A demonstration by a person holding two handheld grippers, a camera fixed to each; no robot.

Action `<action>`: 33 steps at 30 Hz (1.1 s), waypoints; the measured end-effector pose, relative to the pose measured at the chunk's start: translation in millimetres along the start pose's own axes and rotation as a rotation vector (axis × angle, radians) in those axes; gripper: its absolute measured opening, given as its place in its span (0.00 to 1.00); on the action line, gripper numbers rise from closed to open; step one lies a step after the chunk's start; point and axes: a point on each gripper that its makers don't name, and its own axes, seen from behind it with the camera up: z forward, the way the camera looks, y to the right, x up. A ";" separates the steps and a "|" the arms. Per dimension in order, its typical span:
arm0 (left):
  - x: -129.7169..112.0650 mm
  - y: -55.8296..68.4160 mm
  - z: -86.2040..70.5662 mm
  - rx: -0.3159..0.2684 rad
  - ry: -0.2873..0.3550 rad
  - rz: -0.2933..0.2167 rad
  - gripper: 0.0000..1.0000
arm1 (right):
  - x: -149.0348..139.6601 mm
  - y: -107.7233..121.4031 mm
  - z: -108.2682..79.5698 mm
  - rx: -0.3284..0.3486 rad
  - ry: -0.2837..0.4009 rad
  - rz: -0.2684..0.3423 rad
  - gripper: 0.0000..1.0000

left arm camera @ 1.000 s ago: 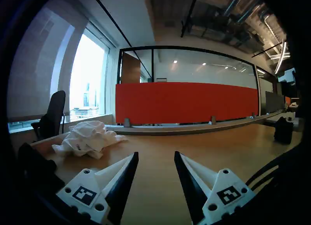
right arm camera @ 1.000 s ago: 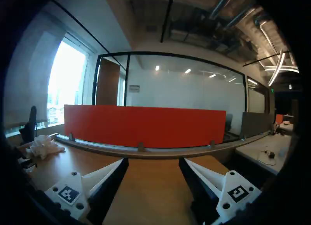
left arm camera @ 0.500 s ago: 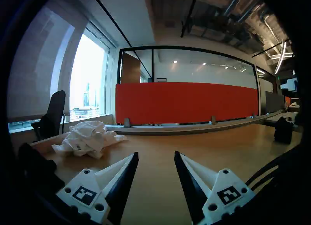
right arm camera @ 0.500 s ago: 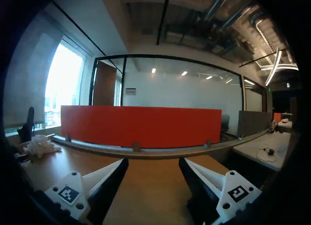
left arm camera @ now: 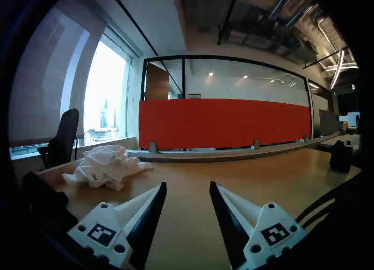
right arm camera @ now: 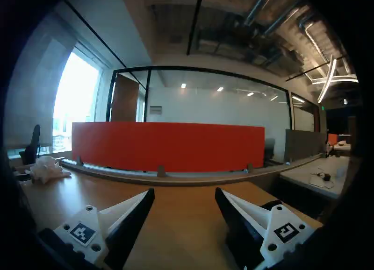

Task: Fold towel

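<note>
Pointing level across the wooden desk [left arm camera: 262,176], the left gripper [left arm camera: 187,184] and right gripper [right arm camera: 184,190] hold their fingers spread wide, gripping nothing, each finger bearing a square black-and-white marker [left arm camera: 101,234]. The crumpled white towel [left arm camera: 106,166] lies ahead-left of both, near the desk's window-side edge, bare wood between, its tag [left arm camera: 95,176] too small to read.

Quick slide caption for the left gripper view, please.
Open left gripper over the wooden desk, crumpled white towel lying ahead to its left, untouched.

Both cameras sit low over the wooden desk [left arm camera: 196,176], facing the red partition [left arm camera: 224,123]; the left one is nearer to the crumpled towel [left arm camera: 107,166], which both views share.
</note>
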 end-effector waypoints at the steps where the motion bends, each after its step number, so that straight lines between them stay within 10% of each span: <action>1: 0.0 0.1 0.1 0.000 0.000 0.000 0.67 | -2.9 0.7 0.1 -0.004 0.000 0.001 1.00; 33: -0.8 0.7 0.2 0.000 0.000 0.000 0.67 | -86.1 -10.3 -1.0 0.060 -0.035 0.040 1.00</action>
